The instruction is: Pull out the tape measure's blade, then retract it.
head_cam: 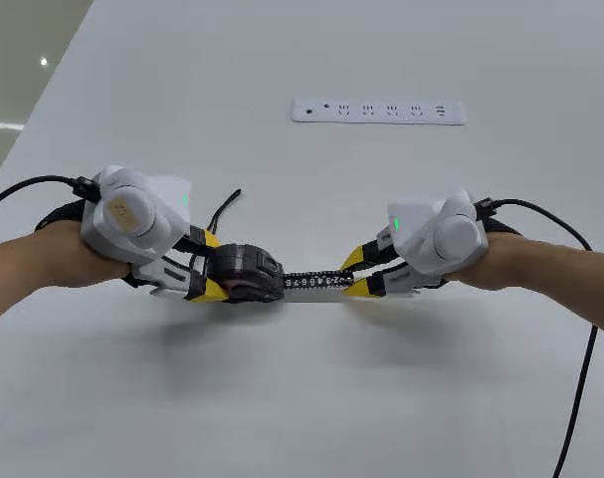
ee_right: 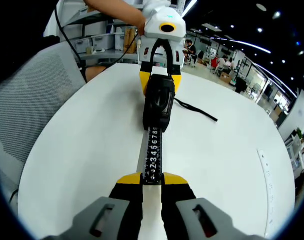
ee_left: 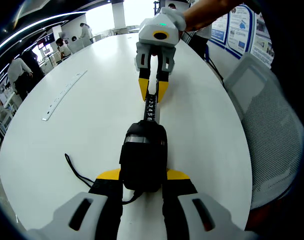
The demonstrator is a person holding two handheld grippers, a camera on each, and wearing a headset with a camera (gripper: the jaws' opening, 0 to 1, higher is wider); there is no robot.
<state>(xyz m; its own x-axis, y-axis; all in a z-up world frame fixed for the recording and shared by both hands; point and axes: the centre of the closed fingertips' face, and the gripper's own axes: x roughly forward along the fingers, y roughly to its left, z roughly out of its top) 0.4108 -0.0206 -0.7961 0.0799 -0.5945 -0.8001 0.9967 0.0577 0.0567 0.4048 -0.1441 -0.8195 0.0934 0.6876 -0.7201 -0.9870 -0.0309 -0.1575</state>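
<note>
The left tool (head_cam: 210, 265) pinches the dark tape measure (head_cam: 246, 273) between its jaws over the white desk (head_cam: 282, 398), while the facing right tool (head_cam: 354, 274) clamps the end of the short, numbered blade (head_cam: 316, 282) stretched between them.

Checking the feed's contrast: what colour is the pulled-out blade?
The blade is black with white numerals, best seen in the right gripper view.

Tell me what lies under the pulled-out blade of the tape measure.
White tabletop lies under the blade; whether they touch is unclear. The blade's end is covered by the right tongs, shut on it.
</note>
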